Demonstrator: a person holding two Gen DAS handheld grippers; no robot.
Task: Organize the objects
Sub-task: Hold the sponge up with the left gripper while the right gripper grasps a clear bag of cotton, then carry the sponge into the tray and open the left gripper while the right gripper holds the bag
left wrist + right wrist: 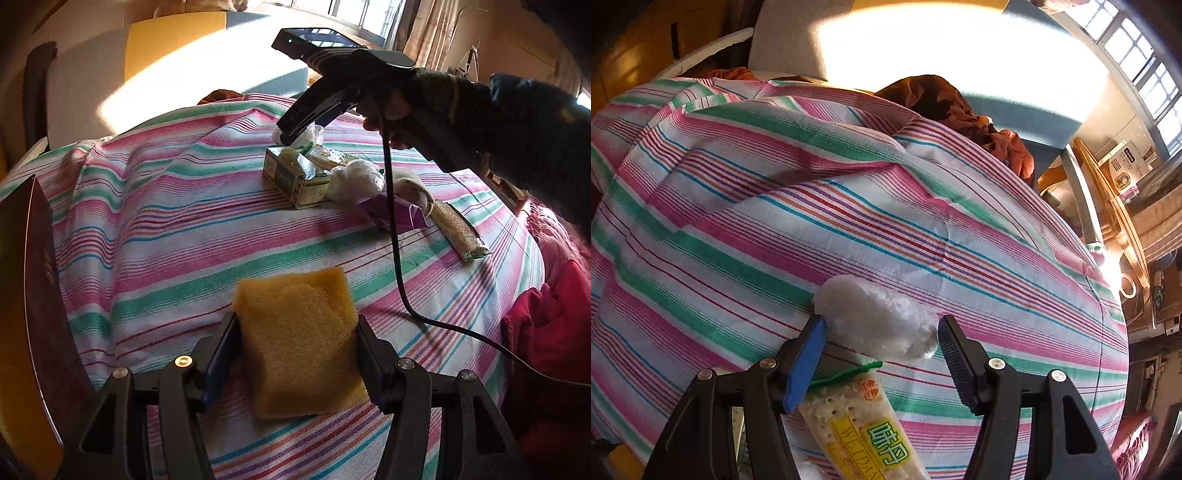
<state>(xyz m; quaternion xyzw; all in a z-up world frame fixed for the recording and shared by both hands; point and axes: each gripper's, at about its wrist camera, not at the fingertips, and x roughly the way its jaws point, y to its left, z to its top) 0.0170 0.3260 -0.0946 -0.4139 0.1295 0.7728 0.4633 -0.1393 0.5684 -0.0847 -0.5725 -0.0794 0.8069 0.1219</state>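
A yellow sponge [295, 332] sits between the fingers of my left gripper [295, 319], which is shut on it just above the striped cloth [166, 221]. Further back, a person's gloved hand holds my right gripper [291, 129], which points steeply down behind a green and gold box [295, 177]. In the right wrist view a white plastic-wrapped bundle [875, 317] fills the gap of the right gripper [881, 321], with both pads against its sides. Whether the bundle rests on the cloth I cannot tell. A cracker pack [864, 424] lies under the right gripper.
Beside the box lie a second white bundle [356, 181], a purple packet [402, 216], a beige item [410, 184] and a long cracker pack [461, 236]. A black cable [397, 258] hangs across. A dark board [33, 295] stands at the left, red cloth [554, 325] at the right.
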